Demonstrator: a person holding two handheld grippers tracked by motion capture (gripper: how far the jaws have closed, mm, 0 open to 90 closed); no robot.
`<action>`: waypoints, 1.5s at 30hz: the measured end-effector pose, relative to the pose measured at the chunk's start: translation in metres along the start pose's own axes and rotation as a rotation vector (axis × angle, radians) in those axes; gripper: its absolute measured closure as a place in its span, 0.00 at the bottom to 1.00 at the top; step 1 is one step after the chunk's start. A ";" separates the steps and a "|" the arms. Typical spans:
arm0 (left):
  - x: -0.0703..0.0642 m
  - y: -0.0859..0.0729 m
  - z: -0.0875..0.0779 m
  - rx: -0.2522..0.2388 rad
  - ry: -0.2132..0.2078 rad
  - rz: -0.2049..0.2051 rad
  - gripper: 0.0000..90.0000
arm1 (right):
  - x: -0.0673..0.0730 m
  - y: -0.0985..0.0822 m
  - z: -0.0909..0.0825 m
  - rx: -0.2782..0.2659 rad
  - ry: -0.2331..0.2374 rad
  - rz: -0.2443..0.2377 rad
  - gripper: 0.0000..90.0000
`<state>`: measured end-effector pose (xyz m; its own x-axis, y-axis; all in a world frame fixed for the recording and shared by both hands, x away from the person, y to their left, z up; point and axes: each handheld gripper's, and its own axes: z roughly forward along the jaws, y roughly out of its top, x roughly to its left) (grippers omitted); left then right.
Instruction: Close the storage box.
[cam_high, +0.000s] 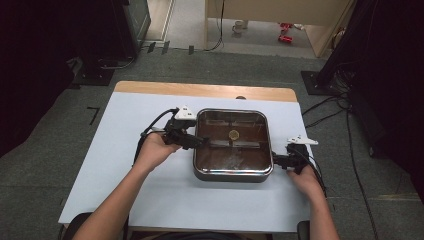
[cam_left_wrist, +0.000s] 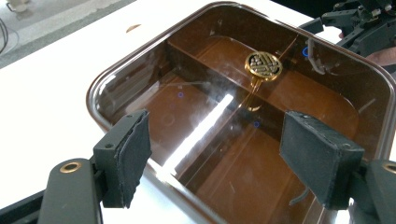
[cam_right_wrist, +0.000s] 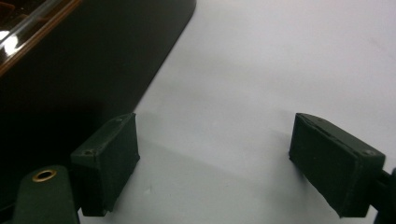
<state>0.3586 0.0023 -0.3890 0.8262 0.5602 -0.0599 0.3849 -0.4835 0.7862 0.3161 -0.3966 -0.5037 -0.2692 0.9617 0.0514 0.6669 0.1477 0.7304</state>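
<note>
Forearms come in from the bottom edge of the high view, one to each side of the square pan (cam_high: 232, 170), and that flanking stance is the point: I judge I am setting up to take the pan from both sides at once, since it is too broad for one claw.

On the left, my left claw (cam_high: 196, 142) reaches over the pan's left rim. Its jaws stand spread, pinching nothing, and in the left gripper view the left claw (cam_left_wrist: 224, 154) straddles the near rim, one pad outside over the white worktop (cam_high: 125, 165) and the other hanging over the brown interior. The pan's cross dividers (cam_left_wrist: 210, 74) and the small brass knob (cam_left_wrist: 264, 65) at their meeting lie ahead of the jaws, well apart from them.

In the middle, the pan sits flat on the worktop, its four compartments holding nothing I can make out.

On the right, my right claw (cam_high: 278, 161) sits just beside the pan's right wall, low near the worktop. In the right gripper view the right claw (cam_right_wrist: 215, 163) is also spread wide and grips nothing; the pan's dark wall (cam_right_wrist: 93, 65) lies to the left of its left jaw, not between the pads. Whether that jaw touches the wall I cannot tell.
</note>
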 end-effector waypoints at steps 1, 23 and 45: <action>0.001 -0.003 -0.002 -0.001 0.003 -0.001 0.27 | 0.000 0.000 0.000 -0.001 0.000 0.002 0.17; 0.020 -0.075 -0.018 -0.005 0.080 -0.034 0.24 | 0.000 0.000 0.000 0.000 0.000 0.000 0.17; 0.011 -0.114 0.000 0.112 0.112 -0.074 0.24 | 0.000 0.000 0.000 0.000 0.000 0.001 0.17</action>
<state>0.3244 0.0637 -0.4791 0.7451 0.6656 -0.0417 0.4919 -0.5063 0.7083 0.3161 -0.3966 -0.5038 -0.2687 0.9618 0.0518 0.6669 0.1469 0.7305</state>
